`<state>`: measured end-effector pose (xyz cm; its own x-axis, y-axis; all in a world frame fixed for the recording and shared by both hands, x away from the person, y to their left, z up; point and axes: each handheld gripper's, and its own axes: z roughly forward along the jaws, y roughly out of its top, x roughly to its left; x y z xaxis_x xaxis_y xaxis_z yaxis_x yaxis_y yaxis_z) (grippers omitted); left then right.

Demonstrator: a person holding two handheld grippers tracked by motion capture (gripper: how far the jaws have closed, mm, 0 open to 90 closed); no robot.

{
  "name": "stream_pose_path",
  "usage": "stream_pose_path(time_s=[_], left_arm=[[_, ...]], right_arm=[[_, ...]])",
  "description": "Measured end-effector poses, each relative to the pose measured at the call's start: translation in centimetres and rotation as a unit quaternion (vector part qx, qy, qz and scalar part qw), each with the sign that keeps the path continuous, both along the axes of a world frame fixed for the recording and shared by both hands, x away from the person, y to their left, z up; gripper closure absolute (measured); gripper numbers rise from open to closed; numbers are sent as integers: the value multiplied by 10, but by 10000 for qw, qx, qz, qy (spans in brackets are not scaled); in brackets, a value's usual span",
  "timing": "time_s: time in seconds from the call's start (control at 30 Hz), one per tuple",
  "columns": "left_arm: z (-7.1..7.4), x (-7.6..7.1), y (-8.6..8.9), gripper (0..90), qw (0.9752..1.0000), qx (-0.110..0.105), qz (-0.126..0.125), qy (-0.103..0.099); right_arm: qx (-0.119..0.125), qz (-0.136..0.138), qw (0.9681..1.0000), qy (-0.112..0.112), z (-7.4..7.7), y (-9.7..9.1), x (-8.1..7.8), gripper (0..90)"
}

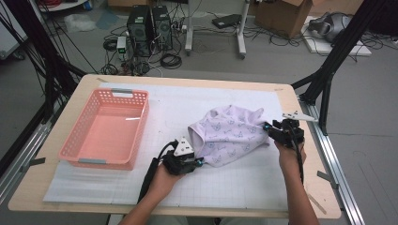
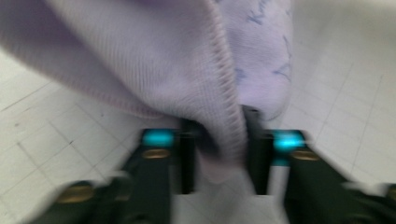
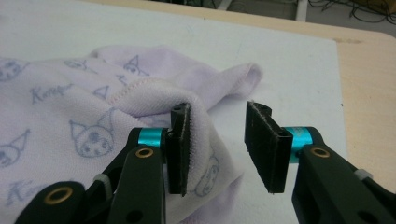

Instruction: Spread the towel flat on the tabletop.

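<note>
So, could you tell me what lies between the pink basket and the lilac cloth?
Bare white mat separates the pink basket from the lilac cloth, as the high view shows.

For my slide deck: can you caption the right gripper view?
Open right gripper at the edge of a lilac printed cloth on the white mat.

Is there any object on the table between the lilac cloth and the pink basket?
Nothing visible: between the lilac cloth and the pink basket lies only bare white mat. The left hand-held gripper pinches the cloth's near edge.
</note>
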<state>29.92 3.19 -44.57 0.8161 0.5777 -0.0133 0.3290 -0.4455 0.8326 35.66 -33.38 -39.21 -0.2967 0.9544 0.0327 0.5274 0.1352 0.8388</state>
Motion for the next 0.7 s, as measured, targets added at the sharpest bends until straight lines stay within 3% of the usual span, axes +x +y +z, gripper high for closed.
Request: stream_pose_path(time_s=[0.03,0.13,0.17,0.2,0.23,0.37,0.43,0.47,0.57,0.63,0.7], left_arm=[[0,0,0,850,10000,18,-6,28],[3,0,8,854,9998,-169,-17,43],[5,-1,12,856,9996,-272,0,54],[8,-2,18,856,9995,-310,38,37],[11,-2,24,856,9993,-372,83,10],[19,-5,47,855,9975,-571,393,-118],[19,-6,54,855,9965,-693,463,-96],[19,-7,56,854,9964,-689,479,-89],[15,-7,55,854,9968,-630,486,-82],[14,-5,53,854,9964,-671,516,-75],[13,-4,53,854,9964,-661,520,-79]], right_arm=[[220,-7,9997,-58,0,-4,0,586],[305,46,9995,-9,-1,-7,2,601],[271,135,9992,276,-5,-10,4,589],[271,135,9992,276,-5,-10,4,589],[192,241,9976,627,-11,-12,7,539],[386,536,9945,816,-21,-17,5,443],[409,637,9938,817,-22,-19,3,419],[558,878,9914,792,-22,-23,-3,410],[595,1062,9901,706,-19,-28,-10,403],[790,1294,9875,440,-10,-37,-22,414],[885,1364,9859,391,-7,-40,-26,466]])
